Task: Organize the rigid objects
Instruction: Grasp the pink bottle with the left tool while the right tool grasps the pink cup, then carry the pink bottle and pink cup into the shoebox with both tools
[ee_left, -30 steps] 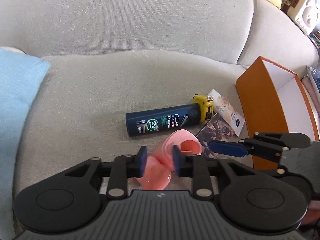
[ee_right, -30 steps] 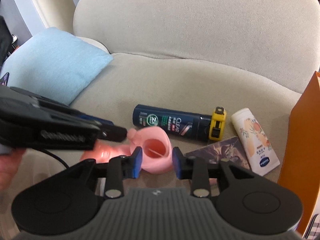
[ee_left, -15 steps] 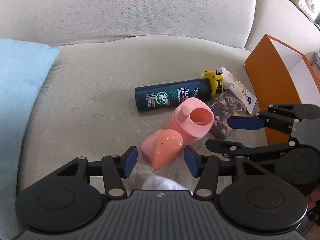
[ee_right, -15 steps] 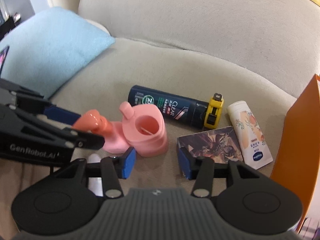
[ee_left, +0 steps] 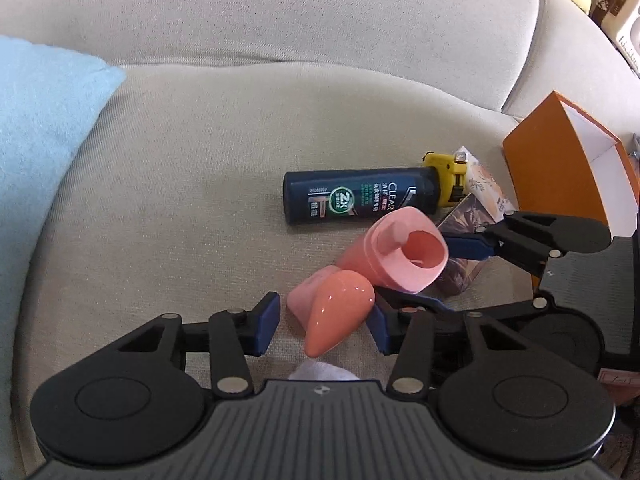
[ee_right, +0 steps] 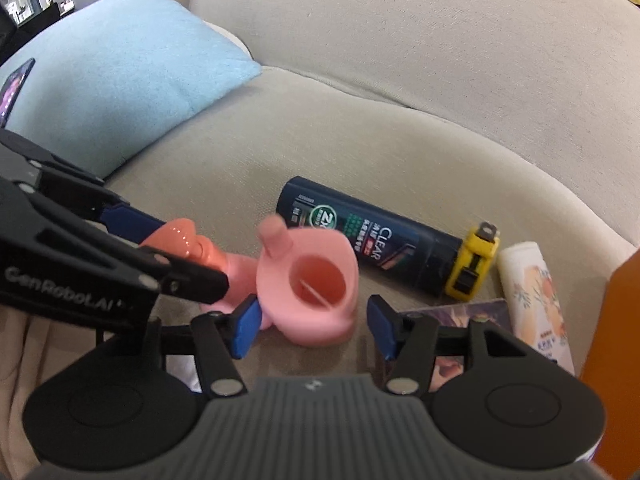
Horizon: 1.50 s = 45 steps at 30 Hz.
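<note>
Straddling the pink bottle (ee_right: 316, 292) on the sofa (ee_right: 360, 152), right gripper (ee_right: 314, 326) jaws are opening; left gripper (ee_left: 326, 322) jaws are closing around its coral cap (ee_left: 336, 316), untouched.

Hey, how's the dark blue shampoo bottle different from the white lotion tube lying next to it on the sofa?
The shampoo bottle is dark blue with white CLEAR lettering; the lotion tube is creamy white with a peach flower print. The shampoo bottle is longer and thicker, the lotion tube shorter and slimmer. The shampoo bottle lies across the sofa seat, while the lotion tube points more toward the camera. Both lie on their sides, with the yellow tape measure between them.
</note>
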{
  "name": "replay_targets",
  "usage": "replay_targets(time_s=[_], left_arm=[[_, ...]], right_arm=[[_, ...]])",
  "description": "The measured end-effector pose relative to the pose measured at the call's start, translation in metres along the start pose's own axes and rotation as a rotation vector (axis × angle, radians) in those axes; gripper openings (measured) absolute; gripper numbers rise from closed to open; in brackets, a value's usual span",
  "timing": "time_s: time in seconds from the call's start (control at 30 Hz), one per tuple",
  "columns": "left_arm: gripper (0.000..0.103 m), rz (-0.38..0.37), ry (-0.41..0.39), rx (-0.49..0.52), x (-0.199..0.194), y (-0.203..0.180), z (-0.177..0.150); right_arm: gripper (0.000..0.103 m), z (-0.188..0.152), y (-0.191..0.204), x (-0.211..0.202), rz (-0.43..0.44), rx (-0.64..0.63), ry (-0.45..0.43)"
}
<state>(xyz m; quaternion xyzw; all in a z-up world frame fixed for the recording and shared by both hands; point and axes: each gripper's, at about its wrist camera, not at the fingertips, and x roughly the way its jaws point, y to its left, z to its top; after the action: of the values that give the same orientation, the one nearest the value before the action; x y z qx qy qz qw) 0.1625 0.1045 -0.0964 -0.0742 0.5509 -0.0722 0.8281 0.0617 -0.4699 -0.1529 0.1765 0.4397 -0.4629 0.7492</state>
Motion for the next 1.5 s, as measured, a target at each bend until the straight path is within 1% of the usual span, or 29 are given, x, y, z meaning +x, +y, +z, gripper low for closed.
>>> replay_targets(time_s=[0.07, 0.13, 0.17, 0.23, 0.3, 0.4, 0.57, 0.67, 0.97, 1.13, 1.27, 1.4, 1.5], left_arm=[[0.056, -0.004, 0.008, -0.015, 0.002, 0.003, 0.001], [0.053, -0.016, 0.008, -0.031, 0.004, 0.005, 0.002], [0.051, -0.017, 0.007, -0.038, 0.005, 0.005, 0.002], [0.042, -0.024, -0.002, -0.043, 0.007, 0.004, 0.002], [0.039, -0.028, -0.011, -0.033, 0.007, 0.002, 0.002], [0.038, -0.015, -0.023, -0.008, 0.006, -0.003, 0.001], [0.036, -0.003, -0.039, -0.002, -0.001, -0.005, -0.002], [0.035, 0.001, -0.05, 0.003, -0.008, -0.01, -0.005], [0.034, -0.029, -0.115, 0.045, -0.047, -0.041, -0.004], [0.034, -0.088, -0.163, 0.094, -0.07, -0.069, 0.008], [0.034, -0.172, -0.194, 0.155, -0.085, -0.099, 0.026], [0.033, -0.259, -0.22, 0.23, -0.095, -0.138, 0.043], [0.033, -0.318, -0.221, 0.297, -0.095, -0.172, 0.052]], right_arm=[[0.059, 0.002, 0.001, 0.004, -0.003, -0.007, -0.004], [0.056, 0.002, 0.0, 0.003, -0.002, -0.017, -0.013], [0.055, 0.001, -0.001, 0.002, 0.002, -0.012, -0.017], [0.055, 0.0, -0.004, -0.001, 0.006, 0.005, -0.019], [0.055, -0.003, -0.007, -0.006, 0.004, 0.024, -0.02], [0.055, -0.005, -0.012, -0.015, 0.004, 0.051, -0.027], [0.055, -0.01, -0.014, -0.036, 0.013, 0.077, -0.045], [0.055, -0.011, -0.01, -0.045, -0.013, 0.07, -0.064], [0.055, -0.017, -0.011, -0.085, -0.057, 0.102, -0.133], [0.055, -0.023, -0.026, -0.122, -0.064, 0.15, -0.182], [0.055, -0.027, -0.043, -0.159, -0.069, 0.202, -0.24], [0.055, -0.036, -0.079, -0.197, -0.1, 0.309, -0.282], [0.055, -0.052, -0.113, -0.221, -0.153, 0.404, -0.288]])
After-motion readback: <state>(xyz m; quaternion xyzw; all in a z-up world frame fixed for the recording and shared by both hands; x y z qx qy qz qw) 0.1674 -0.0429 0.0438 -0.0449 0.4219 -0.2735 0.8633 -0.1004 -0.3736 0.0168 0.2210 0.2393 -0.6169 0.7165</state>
